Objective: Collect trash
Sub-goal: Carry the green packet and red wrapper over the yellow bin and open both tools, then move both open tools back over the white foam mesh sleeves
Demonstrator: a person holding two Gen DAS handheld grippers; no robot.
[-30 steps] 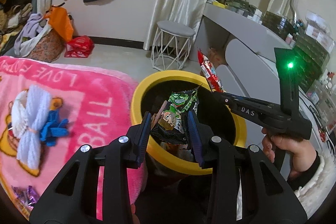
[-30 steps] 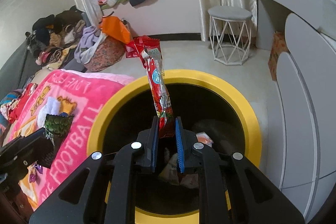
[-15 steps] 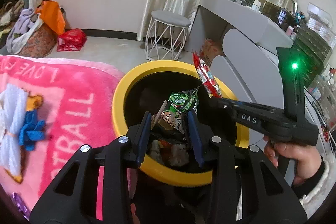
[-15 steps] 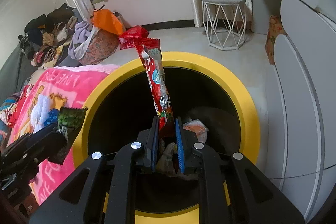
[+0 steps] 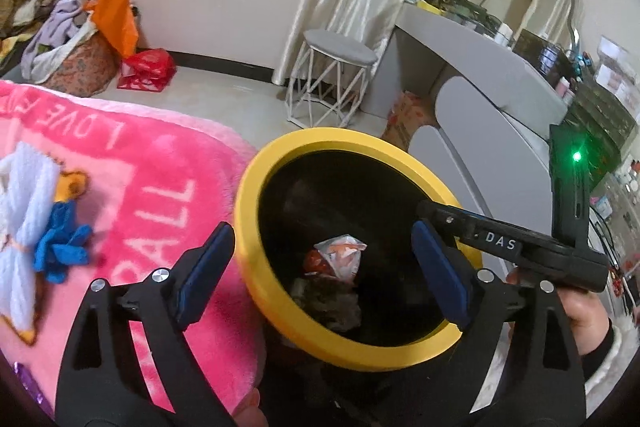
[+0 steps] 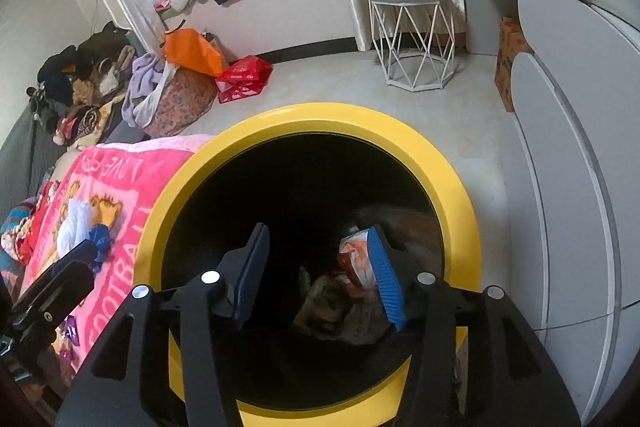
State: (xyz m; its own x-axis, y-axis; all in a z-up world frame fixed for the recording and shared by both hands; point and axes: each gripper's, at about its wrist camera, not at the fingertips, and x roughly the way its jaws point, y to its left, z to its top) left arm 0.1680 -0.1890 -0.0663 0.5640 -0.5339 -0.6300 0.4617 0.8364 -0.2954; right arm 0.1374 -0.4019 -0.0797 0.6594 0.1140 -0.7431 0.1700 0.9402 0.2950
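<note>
- A cluttered bedroom: a plush pink blanket covers the bed on the left, with a pale desk far right.
- The left hand-held gripper and the right hand-held gripper both hang spread and empty over the bin mouth.
- The trash, crinkly foil wrappers, lies at the bottom of the round black bin with its glossy yellow rim.
- Risk: a purple wrapper on the near blanket could slip into the soft pile and be missed, or the bin, close against the bed, could be knocked over.
</note>
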